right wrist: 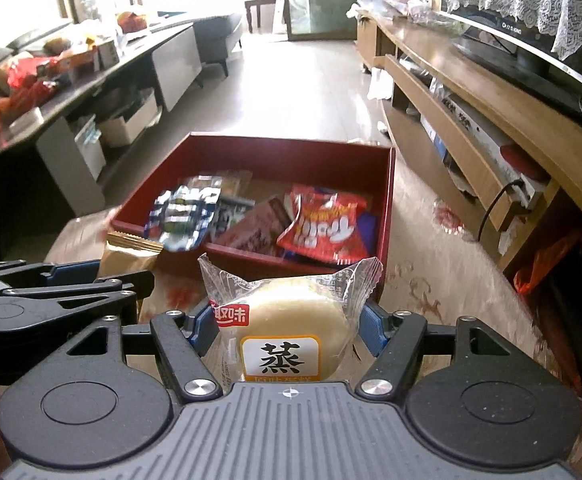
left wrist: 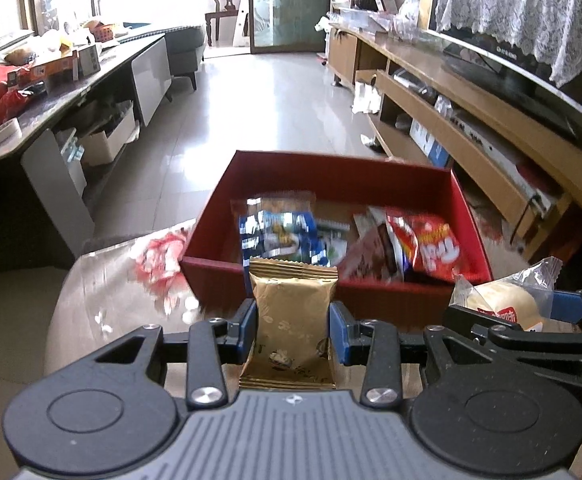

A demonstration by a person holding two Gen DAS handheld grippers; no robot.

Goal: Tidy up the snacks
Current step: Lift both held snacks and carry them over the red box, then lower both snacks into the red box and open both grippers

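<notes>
- Gold foil packet (left wrist: 291, 316) is pinched between the blue pads of the left tool (left wrist: 293, 322), standing upright at centre-bottom of the left wrist view. The red box (left wrist: 467, 216) sits just past it, mid-frame, with a blue-and-white snack bag (left wrist: 279, 232) and a red chip bag (left wrist: 431, 244) already inside.
- The right tool (right wrist: 287, 324) is clamped on a clear-wrapped steamed cake (right wrist: 291, 320), centre-bottom of the right wrist view, short of the box's near wall.
- Biggest worry, I'd say: the two tools are really close together. In the right wrist view the left tool's black linkage fills the left edge, right next to the cake's wrapper. If both head for the box at once, they could bump and knock a snack loose.
- The foil packet looks slick and only its middle is squeezed, so a quick swing could let it slide out onto the bench (left wrist: 111, 280) rather than into the box.
- The cake is soft; too much squeeze may squash it, and the loose wrapper ends could snag on the box's near wall if it comes in low.
- The box looks like light cardboard, so clipping that wall might shove it along the bench.
- The front of the box is already crowded, so dropping there may make stuff pile up and spill.
</notes>
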